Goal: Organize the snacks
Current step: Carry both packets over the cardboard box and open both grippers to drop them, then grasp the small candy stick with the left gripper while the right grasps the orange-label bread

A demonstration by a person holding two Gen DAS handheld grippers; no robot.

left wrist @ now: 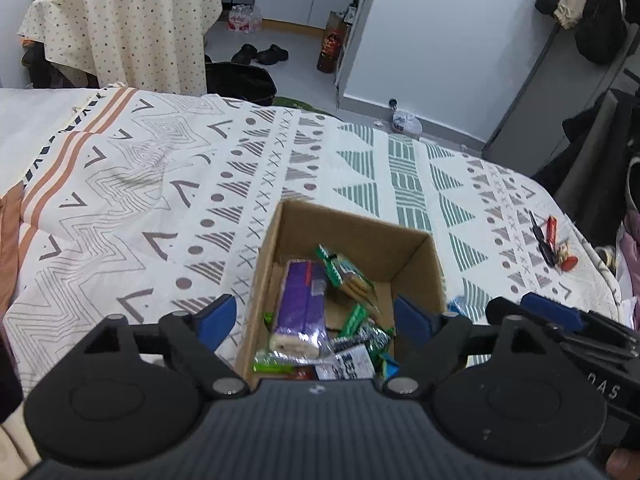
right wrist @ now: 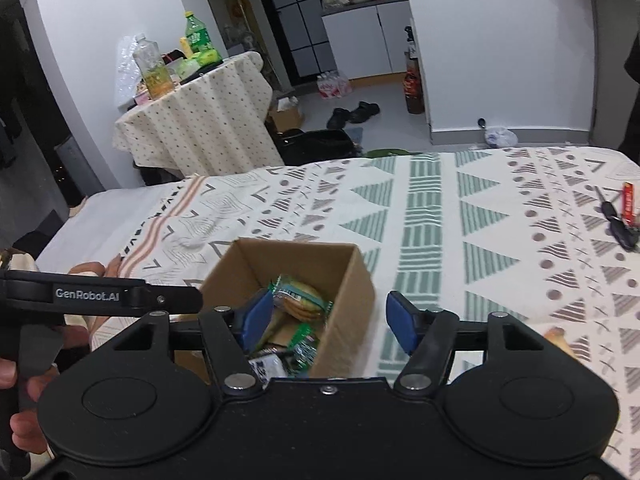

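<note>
On the patterned bed (left wrist: 160, 184), your left claw (left wrist: 316, 316) and right claw (right wrist: 328, 320) hang released above the snack-filled cardboard box (left wrist: 360, 236) just ahead.

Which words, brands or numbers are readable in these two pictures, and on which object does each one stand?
"GenRobot.AI": white print on the left claw's black arm, seen in the right wrist view.
"DAS": pale letters on the right claw's black body, at the right edge of the left wrist view; possibly cut off.
Snack wrappers in the box: print blurred, unreadable.
Green bottle label: too small.
Red packet on the bed: print unreadable.
</note>
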